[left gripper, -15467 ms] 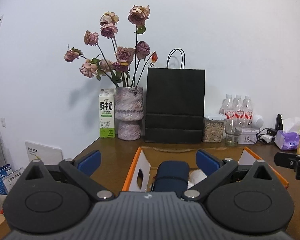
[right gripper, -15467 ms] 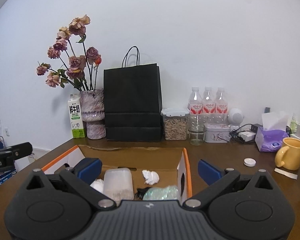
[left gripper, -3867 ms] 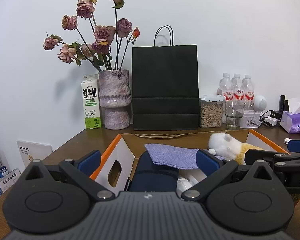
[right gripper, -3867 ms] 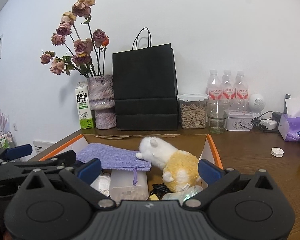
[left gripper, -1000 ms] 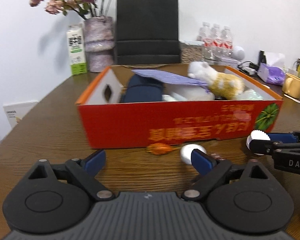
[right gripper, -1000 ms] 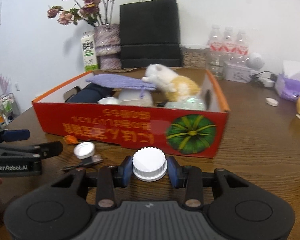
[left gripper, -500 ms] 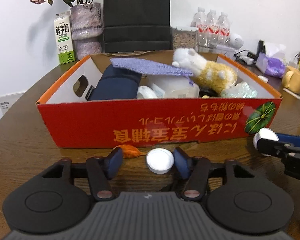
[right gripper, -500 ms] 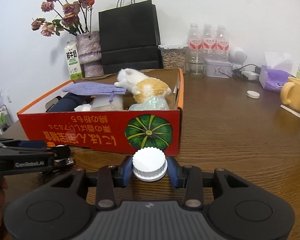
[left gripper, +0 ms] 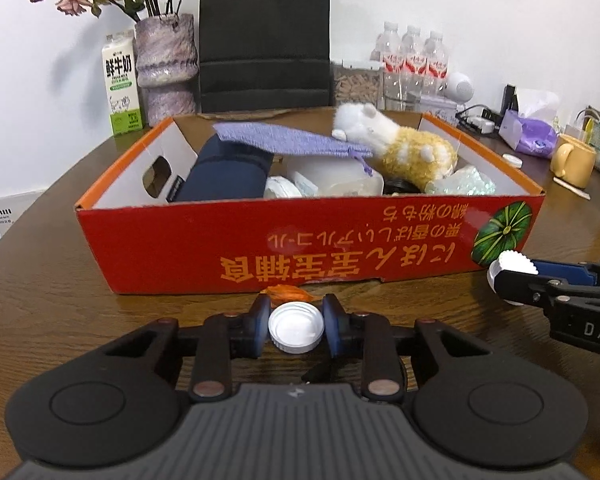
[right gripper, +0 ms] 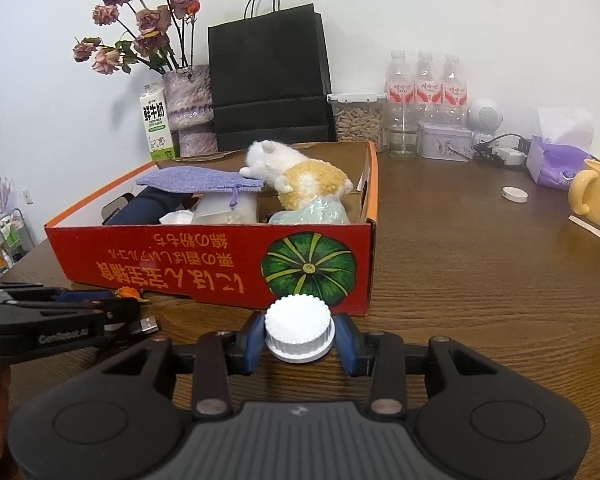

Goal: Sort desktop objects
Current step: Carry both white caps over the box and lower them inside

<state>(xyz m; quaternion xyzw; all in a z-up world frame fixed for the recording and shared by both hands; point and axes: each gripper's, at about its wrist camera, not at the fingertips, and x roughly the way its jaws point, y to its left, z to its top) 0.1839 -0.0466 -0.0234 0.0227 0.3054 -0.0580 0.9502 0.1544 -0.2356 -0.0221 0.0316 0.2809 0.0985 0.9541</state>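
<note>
Table (left gripper: 40, 280) carries red box (left gripper: 300, 240), already stuffed: bin for loose bits, likely. Right tool (right gripper: 300, 338) clamps ribbed cap (right gripper: 299, 328), ready for box. Left tool (left gripper: 296, 330), jaws just closing, pinches flat cap (left gripper: 296, 327) beside box front.

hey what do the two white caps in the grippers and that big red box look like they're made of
Ridged white cap in the right gripper: likely moulded plastic, matte, knurled rim. Flat white cap in the left gripper, whose jaws have just closed around it: smooth plastic too, slight sheen, hollow side up. Red box: printed cardboard, raw brown inside, cut handle holes.
</note>
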